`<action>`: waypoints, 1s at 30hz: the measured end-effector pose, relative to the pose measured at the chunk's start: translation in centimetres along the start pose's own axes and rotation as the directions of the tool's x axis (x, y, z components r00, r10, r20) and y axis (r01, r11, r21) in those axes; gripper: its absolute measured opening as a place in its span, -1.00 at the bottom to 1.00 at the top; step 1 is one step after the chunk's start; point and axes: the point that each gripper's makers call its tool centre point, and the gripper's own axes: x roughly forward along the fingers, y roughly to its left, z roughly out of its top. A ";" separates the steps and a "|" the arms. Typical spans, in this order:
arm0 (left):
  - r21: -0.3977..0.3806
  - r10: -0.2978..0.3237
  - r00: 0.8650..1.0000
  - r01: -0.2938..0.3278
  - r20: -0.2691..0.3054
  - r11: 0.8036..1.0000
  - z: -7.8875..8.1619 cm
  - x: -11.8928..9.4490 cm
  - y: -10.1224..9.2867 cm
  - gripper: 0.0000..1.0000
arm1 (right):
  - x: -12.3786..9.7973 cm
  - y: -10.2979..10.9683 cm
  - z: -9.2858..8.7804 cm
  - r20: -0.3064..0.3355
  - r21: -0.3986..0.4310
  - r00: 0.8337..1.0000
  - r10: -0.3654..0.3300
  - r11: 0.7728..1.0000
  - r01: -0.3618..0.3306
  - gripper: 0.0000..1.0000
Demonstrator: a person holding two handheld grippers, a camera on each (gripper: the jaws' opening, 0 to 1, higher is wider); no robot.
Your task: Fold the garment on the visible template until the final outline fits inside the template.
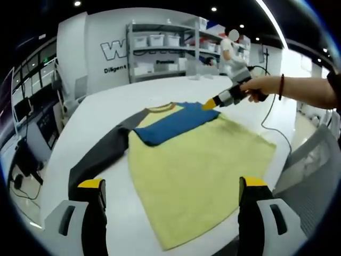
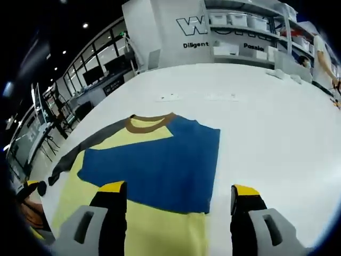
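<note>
Both hand-held grippers, left (image 1: 173, 189) & right (image 2: 178, 194), released above shirt (image 1: 197, 160); shelf bins (image 1: 156, 40).

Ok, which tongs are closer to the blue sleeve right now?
Right. The right tongs hang at the folded blue sleeve, by its outer edge. The left tongs sit back at the yellow hem, the shirt body between them and the sleeve.

In the left gripper view, the left gripper (image 1: 171, 194) rises from the bottom edge, jaws wide apart with nothing between them. On the white table (image 1: 106, 109) a yellow shirt (image 1: 197, 176) lies flat; its blue sleeve (image 1: 173, 124) is folded across the chest and its grey sleeve (image 1: 98, 157) stretches toward lower left. At upper right, a hand (image 1: 261, 88) holds the right gripper (image 1: 209, 105) at the blue sleeve's edge.
</note>
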 end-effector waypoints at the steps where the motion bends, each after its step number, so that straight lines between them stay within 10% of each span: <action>1: -0.001 0.000 1.000 0.000 0.001 1.000 0.0 0.0 0.0 0.98 | -0.1 -0.1 -0.2 -0.002 0.002 1.000 -0.002 1.000 0.002 0.44; 20: -0.017 0.019 1.000 -0.019 -0.006 1.000 -0.3 0.0 0.4 0.94 | -0.5 -2.0 -2.8 -0.048 0.044 0.998 -0.029 0.999 0.032 -0.72; 30: -0.040 0.022 1.000 -0.022 -0.004 0.999 -0.3 -0.1 0.6 0.91 | -0.5 -1.9 -3.3 -0.073 0.033 0.997 0.001 0.999 0.001 -0.93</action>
